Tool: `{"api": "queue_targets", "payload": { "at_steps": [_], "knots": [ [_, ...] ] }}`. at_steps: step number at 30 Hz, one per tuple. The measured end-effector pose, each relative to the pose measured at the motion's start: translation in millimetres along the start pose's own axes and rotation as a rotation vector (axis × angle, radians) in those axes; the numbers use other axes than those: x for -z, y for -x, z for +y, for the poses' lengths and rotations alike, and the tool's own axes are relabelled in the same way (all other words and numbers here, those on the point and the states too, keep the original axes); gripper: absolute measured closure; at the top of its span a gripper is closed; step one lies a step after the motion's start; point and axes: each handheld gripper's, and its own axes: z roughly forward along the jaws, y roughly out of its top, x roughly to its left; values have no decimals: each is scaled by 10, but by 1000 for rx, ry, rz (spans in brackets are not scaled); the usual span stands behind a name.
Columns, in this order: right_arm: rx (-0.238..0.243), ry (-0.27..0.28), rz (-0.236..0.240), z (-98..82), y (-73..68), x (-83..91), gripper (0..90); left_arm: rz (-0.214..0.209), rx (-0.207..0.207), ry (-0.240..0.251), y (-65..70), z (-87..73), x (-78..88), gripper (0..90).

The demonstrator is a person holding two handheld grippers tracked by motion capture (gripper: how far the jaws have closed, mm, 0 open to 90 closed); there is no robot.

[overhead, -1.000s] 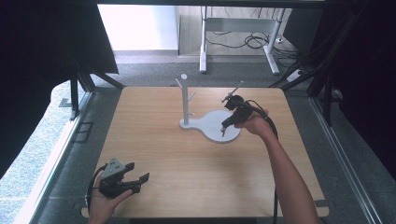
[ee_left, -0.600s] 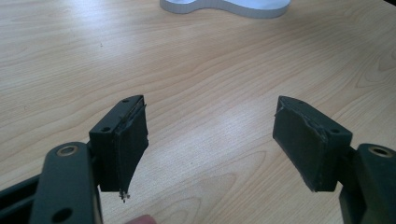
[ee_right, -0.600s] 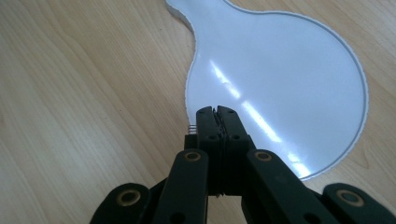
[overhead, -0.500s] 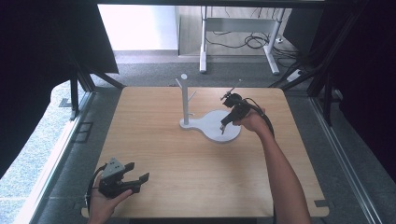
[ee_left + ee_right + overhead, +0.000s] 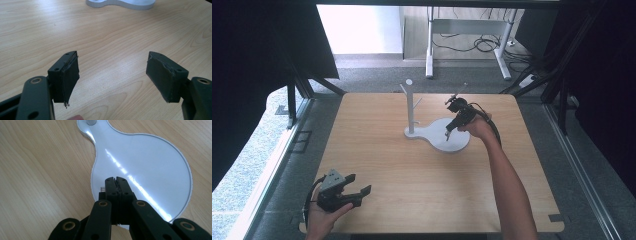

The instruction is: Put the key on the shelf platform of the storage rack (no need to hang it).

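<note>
The wooden table (image 5: pixel 412 190) carries the rest; no brand, label or writing can be read on anything here. The landmark is the white stand (image 5: pixel 442 136): a flat base with a wide round lobe and a narrow end, from which an upright white post (image 5: pixel 410 102) with short side pegs rises.

The person's right forearm (image 5: pixel 507 185) reaches in from the near edge to the right of the stand, and the right hand holds the right gripper (image 5: pixel 448 134) tilted down over the round lobe. In the right gripper view this gripper (image 5: pixel 116 179) has its jaws pressed together, nothing visible between them, tips over the near-left rim of the glossy lobe (image 5: pixel 150 162); whether they touch it cannot be told. A small coil spring (image 5: pixel 102 188) shows at the side of the left-hand jaw.

The left gripper (image 5: pixel 357 186) lies well apart from the stand, near the table's near-left corner, held in the left hand (image 5: pixel 323 216). In the left gripper view its jaws are spread wide over bare wood, gripping nothing, the pads (image 5: pixel 70 77) worn at the edges, with the stand's base (image 5: pixel 122 3) at the top edge.

Compared with half a second ago, the right gripper sits at nearly the same spot over the lobe, and the left gripper has not moved.
</note>
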Motion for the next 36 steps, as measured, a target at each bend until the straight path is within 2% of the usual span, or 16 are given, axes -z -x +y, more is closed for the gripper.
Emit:
{"api": "queue_targets", "payload": {
  "at_steps": [7, 24, 31, 36],
  "knots": [
    [-24, -18, -4, 21, 78, -166, 898, 3, 5, 2, -26, -1, 15, 265],
    [-59, -65, -9, -48, 158, -397, 897, -1, 2, -3, -17, -4, -3, 265],
    [-66, -102, -29, -62, 168, -490, 896, -1, 2, -8, -19, -11, -18, 265],
    [-79, -81, -28, -72, 183, -511, 895, -1, 3, -7, -20, -11, -17, 265]
  ]
}}
